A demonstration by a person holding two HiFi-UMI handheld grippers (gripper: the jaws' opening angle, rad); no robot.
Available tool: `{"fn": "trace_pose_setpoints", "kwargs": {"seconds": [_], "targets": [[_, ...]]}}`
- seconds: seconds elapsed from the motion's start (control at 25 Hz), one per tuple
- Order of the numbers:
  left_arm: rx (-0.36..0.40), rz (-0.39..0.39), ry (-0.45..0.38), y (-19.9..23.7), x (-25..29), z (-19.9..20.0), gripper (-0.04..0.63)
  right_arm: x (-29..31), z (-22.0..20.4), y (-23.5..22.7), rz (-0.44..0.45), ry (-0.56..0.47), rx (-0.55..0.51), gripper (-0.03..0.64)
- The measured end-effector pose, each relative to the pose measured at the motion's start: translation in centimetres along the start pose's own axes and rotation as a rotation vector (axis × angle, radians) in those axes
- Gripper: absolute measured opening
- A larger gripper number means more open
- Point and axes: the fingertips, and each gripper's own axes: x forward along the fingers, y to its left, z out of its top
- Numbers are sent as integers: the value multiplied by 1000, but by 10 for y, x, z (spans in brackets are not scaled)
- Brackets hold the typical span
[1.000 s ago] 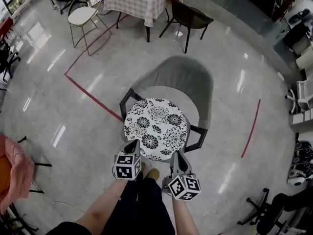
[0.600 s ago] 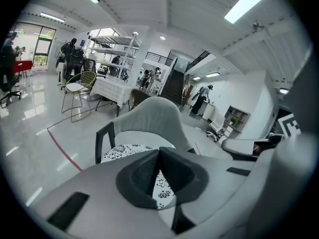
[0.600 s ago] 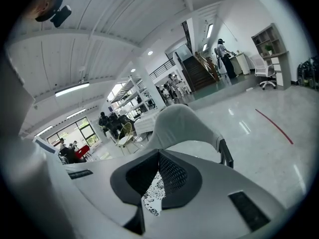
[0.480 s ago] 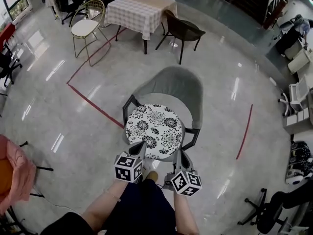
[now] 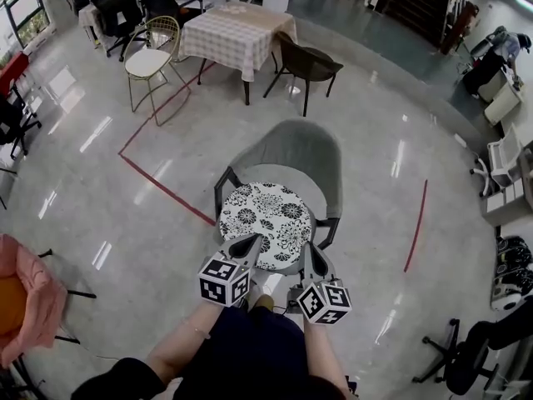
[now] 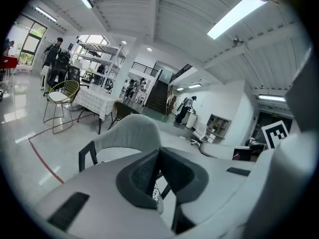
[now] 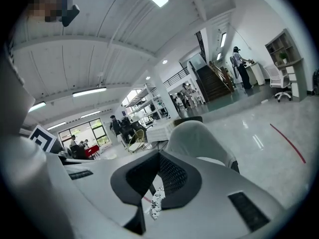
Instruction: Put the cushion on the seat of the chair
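Cushion point(image 5: 265, 222) lies on seat point(image 5: 318, 193); we judge left gripper point(image 5: 253, 241) and right gripper point(image 5: 309, 250), both pressed together and empty, should back off without snagging its edge.

Grey chair point(image 5: 293, 150): the curved backrest walls off its far side and wraps both flanks, and dark arm frames point(image 5: 221, 192) close the sides low down. The near edge and the space above stay open. Cushion point(image 5: 265, 223) fills its seat. Bare floor point(image 5: 125, 223) rings it; checked table point(image 5: 237, 30) and dark chair point(image 5: 308, 61) stand well behind it.
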Motion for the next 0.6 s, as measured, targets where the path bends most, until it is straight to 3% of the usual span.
{"fn": "trace_pose_setpoints", "kwargs": {"seconds": [0.32, 0.6], "targets": [[9, -13, -18, -5, 0, 8, 18, -2, 15, 10, 1, -38, -76, -14], [23, -2, -3, -6, -3, 1, 18, -9, 14, 13, 4, -52, -80, -14]]}}
